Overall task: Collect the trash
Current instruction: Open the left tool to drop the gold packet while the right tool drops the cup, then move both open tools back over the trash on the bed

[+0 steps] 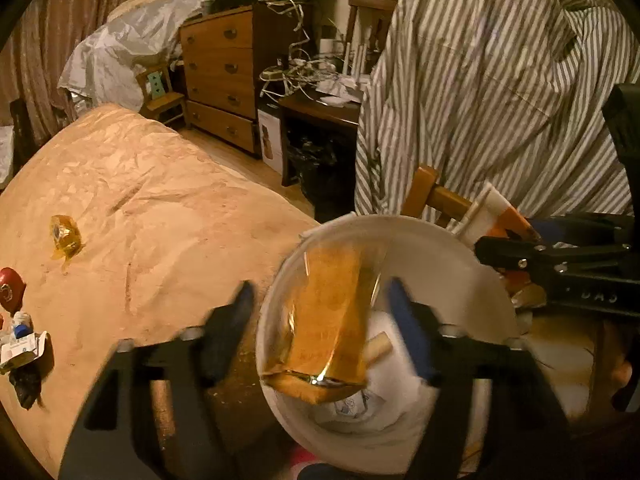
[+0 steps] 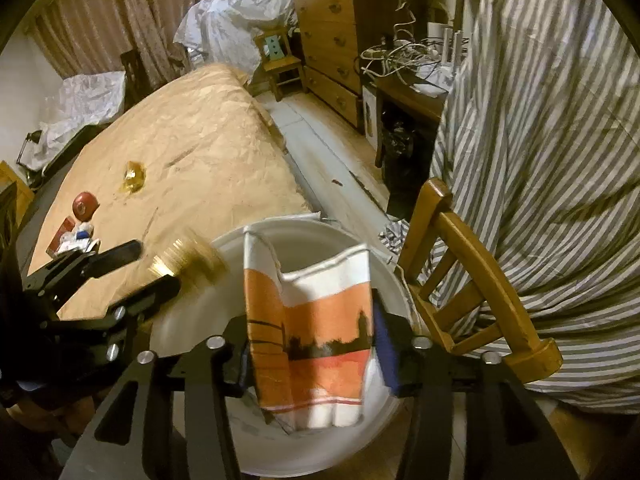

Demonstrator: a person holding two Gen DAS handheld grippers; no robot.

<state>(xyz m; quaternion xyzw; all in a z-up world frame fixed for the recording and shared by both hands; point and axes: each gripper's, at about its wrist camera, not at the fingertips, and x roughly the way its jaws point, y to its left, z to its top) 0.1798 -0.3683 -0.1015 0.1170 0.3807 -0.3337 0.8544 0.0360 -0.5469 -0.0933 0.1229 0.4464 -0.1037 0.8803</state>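
Gold wrapper [image 1: 328,320] (blurred) over white bucket [image 1: 472,276]

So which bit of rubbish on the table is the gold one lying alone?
Start at the big table under crinkled tan paper. Near its middle lies a crumpled gold wrapper, apart from the red round thing and the litter pile at the edge; only it is shiny and golden.

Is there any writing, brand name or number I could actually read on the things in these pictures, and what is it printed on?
None can be read for certain.
Right gripper body: embossed marks, seen upside down, too unclear to quote.
Gold packet falling from the open left gripper: faint print, blurred.
White paper in the bucket: small print, too small.
Orange and white carton: only a picture, no words legible.
Small packs on the table: print too small.
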